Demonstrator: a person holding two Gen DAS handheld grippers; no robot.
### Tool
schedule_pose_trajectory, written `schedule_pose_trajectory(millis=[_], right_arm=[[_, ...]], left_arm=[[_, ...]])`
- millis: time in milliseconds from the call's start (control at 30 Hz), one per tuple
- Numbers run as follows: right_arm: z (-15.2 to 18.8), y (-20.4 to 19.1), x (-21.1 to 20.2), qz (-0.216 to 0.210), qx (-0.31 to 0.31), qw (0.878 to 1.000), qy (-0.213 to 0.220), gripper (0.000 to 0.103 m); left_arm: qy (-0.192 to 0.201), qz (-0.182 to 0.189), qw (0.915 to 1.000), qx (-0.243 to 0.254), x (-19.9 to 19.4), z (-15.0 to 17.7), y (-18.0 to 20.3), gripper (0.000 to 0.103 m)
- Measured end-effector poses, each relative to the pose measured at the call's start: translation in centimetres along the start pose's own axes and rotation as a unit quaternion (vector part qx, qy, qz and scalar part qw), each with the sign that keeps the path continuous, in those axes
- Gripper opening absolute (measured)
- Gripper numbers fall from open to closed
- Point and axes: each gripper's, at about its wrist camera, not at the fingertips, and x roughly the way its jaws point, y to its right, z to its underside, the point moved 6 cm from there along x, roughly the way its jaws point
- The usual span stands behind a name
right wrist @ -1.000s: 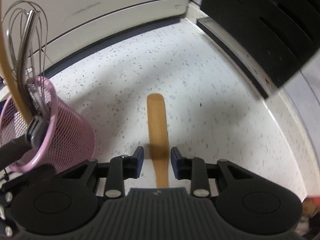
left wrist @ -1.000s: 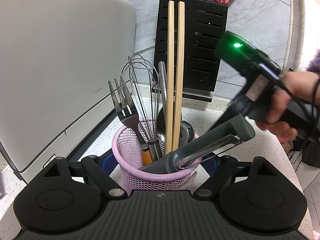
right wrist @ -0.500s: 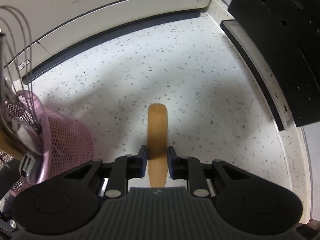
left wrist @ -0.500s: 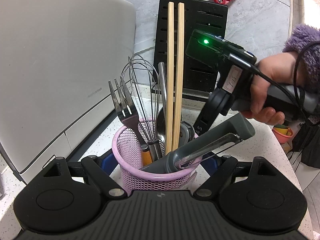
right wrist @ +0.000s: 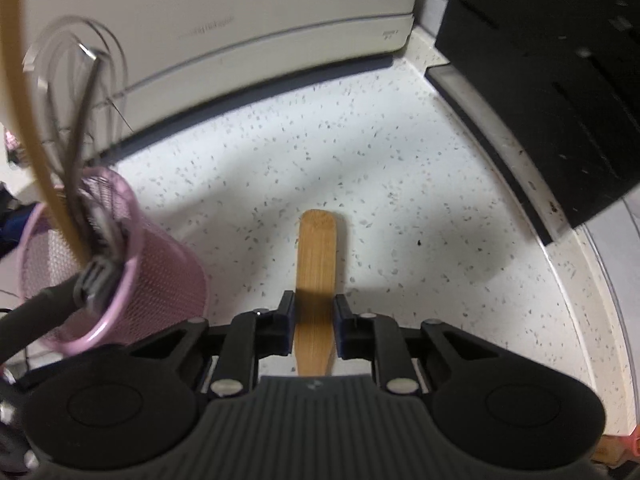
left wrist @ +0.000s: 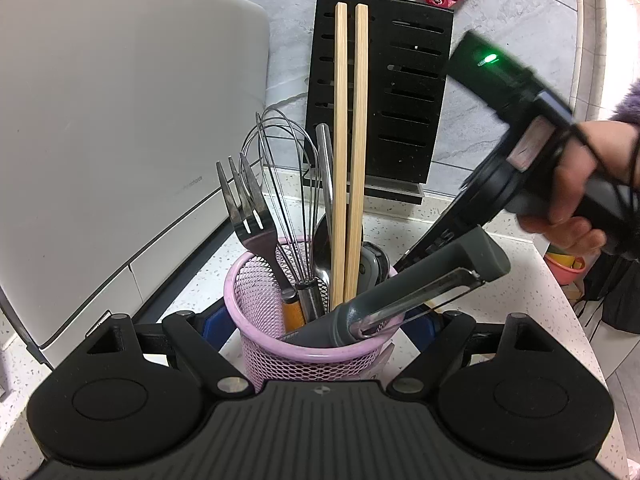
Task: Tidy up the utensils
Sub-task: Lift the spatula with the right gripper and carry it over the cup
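A pink wire-mesh cup stands on the speckled white bench, between the left gripper's jaws, which press its sides. It holds a fork, wire whisk, two long wooden chopsticks and a grey peeler. To its right, the right gripper's jaws, just closing, clamp a flat bamboo spatula.

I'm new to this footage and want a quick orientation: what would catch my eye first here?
Probably the pink mesh utensil cup, crowded with a whisk, a fork, tall chopsticks and a grey peeler, sitting between the left gripper's fingers. Next, the flat wooden spatula handle, clamped in the right gripper over the speckled counter.
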Motion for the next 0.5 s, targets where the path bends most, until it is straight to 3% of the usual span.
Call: schedule_pose_trajectory(millis=[300,500], right_arm=[[1.0,0.4,-5.6,-0.027,0.031,0.994,0.101,0.017],[1.4,-0.7,-12.2,-0.051,0.038,0.969,0.24,0.017]], left_arm=[[-0.001,-0.001,1.0,0.001,0.1,-0.1,0.1,0.098],[-0.002,0.001,1.0,0.001,0.2,-0.1,0.2,0.098]])
